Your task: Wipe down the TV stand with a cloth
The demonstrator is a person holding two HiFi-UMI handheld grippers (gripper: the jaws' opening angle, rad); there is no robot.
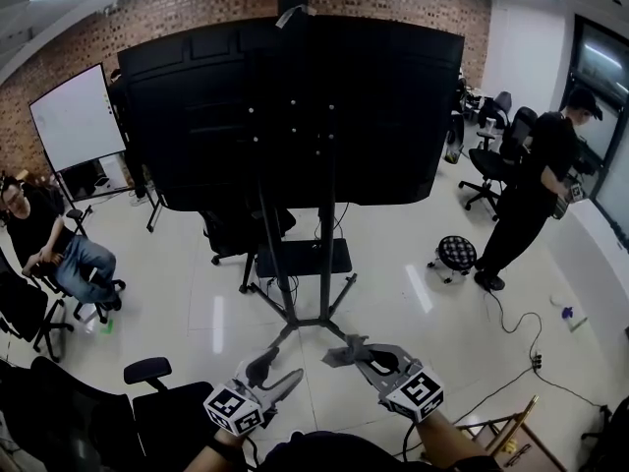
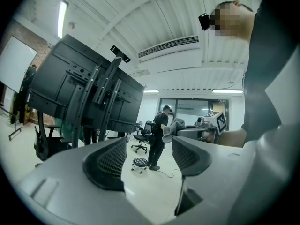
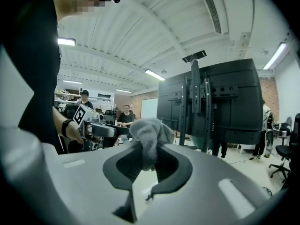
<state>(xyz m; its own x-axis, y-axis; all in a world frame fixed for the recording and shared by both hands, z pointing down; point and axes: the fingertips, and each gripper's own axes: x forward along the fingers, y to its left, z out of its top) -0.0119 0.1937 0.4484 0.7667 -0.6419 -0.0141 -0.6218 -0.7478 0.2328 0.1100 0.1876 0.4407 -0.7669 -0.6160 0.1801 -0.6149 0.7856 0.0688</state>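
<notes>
The black TV stand (image 1: 319,254) holds a large screen seen from behind, with a shelf (image 1: 303,258) low on its posts and legs spread on the floor. The stand (image 3: 194,102) also rises ahead in the right gripper view, and the stand (image 2: 93,97) fills the left of the left gripper view. My right gripper (image 1: 359,354) is shut on a grey cloth (image 1: 346,352), which bunches up between the jaws as a grey cloth (image 3: 147,135). My left gripper (image 1: 280,377) is open and holds nothing. Both hover near the stand's front legs.
A person sits at the left (image 1: 49,244) and another stands at the right (image 1: 531,195). Office chairs (image 1: 147,401) stand close at lower left, a small stool (image 1: 455,256) right of the stand, a whiteboard (image 1: 77,118) at the back, cables (image 1: 521,332) on the floor.
</notes>
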